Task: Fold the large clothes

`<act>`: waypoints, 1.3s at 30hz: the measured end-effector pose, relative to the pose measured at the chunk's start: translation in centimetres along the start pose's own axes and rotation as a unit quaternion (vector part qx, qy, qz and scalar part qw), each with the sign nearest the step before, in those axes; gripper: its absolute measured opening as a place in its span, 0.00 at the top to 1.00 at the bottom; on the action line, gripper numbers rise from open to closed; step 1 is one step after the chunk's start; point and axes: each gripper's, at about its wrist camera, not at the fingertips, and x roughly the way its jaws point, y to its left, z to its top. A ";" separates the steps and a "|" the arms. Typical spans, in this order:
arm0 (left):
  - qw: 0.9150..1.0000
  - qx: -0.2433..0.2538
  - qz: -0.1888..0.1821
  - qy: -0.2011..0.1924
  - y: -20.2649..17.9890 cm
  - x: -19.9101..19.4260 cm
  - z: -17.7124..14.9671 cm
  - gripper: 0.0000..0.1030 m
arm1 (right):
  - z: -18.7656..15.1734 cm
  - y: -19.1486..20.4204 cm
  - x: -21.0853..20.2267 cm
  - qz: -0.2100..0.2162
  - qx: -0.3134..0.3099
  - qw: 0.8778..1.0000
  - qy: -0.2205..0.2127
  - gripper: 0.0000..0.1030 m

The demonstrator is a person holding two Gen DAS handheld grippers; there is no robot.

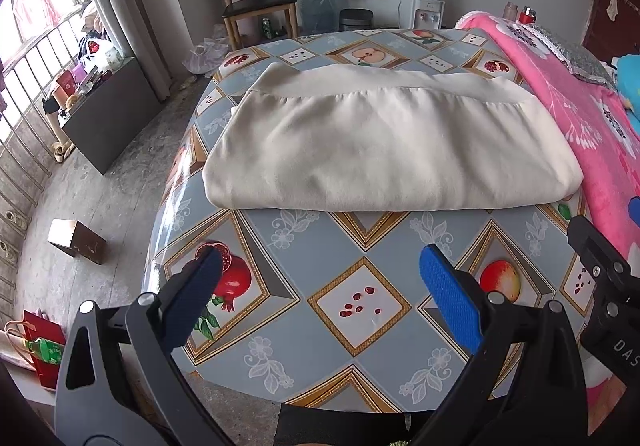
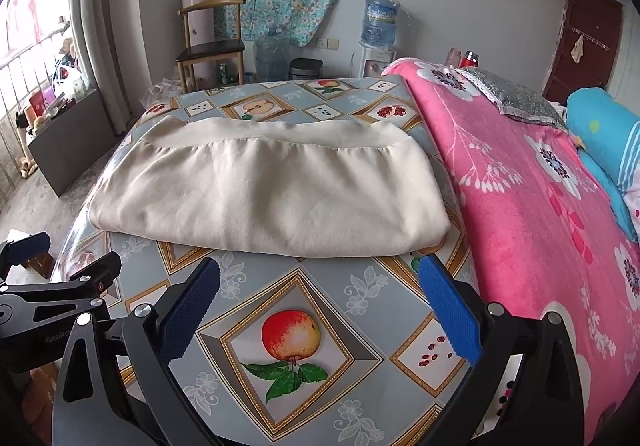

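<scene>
A big cream garment (image 1: 384, 154) lies folded on the table (image 1: 360, 310), which has a shiny cloth with fruit pictures on it. The garment is a wide, flat bundle that sits toward the far edge of the table and runs almost from the left edge to the right edge. Its stitched band lies along the far side, and its thick folded edge faces the near side. The near part of the table is bare cloth, with a picture of an apple (image 2: 291, 335) and a picture of a pomegranate (image 1: 234, 278). The left gripper (image 1: 320, 286) hangs over the near edge of the table with its two blue pads spread wide, and it holds nothing. The right gripper (image 2: 320, 294) hangs over the near right corner, just short of the garment, and its pads are also spread wide with nothing between them. Neither one touches the garment. A pink flowered blanket (image 2: 540, 206) lies right beside the table's right edge. Past the far edge stand a wooden chair (image 2: 212, 46) and a water dispenser (image 2: 378, 42).
</scene>
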 end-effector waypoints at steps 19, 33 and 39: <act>1.000 0.003 -0.023 0.009 -0.3 0.0 0.0 0.07 | -0.1 -0.8 0.1 -0.008 0.003 1.000 0.006 0.06; 1.000 0.007 -0.029 -0.005 -0.6 -0.9 0.2 0.07 | 0.0 -0.9 -0.3 -0.015 0.002 1.000 0.001 0.06; 0.999 0.009 -0.031 -0.006 -0.8 -1.0 0.2 0.07 | 0.0 -0.9 -0.6 -0.017 0.002 1.000 -0.001 0.06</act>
